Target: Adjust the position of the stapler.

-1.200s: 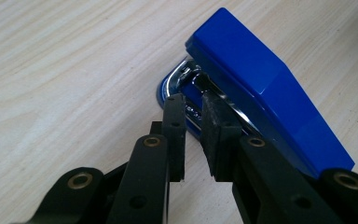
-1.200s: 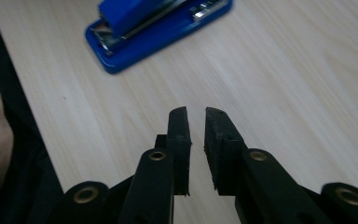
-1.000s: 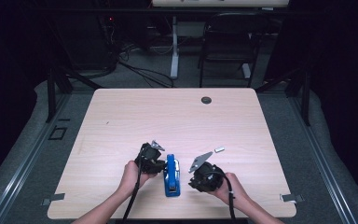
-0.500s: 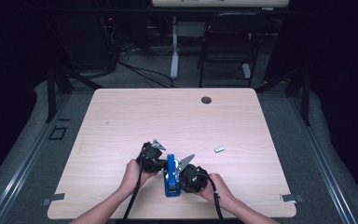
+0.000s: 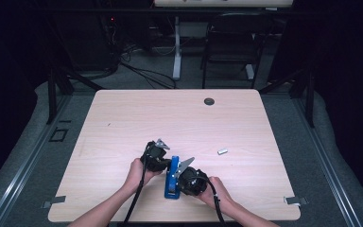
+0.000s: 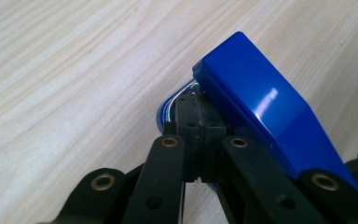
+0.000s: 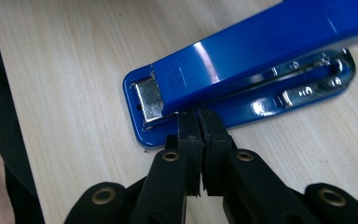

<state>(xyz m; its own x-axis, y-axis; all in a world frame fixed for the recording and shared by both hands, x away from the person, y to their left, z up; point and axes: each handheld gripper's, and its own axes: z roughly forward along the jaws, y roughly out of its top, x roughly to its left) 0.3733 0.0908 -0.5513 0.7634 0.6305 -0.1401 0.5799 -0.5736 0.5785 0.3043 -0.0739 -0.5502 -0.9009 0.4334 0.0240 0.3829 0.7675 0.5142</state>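
The blue stapler (image 5: 172,178) lies near the table's (image 5: 123,118) front edge, my right gripper (image 7: 199,122) having come in against its side, my left gripper (image 6: 200,109) at its other end, both jaws closed together, nothing between, suggesting bracing.

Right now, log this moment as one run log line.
left gripper: shut, tips at blue stapler rear | right gripper: shut, tips at its front base | small metal piece: apart on table
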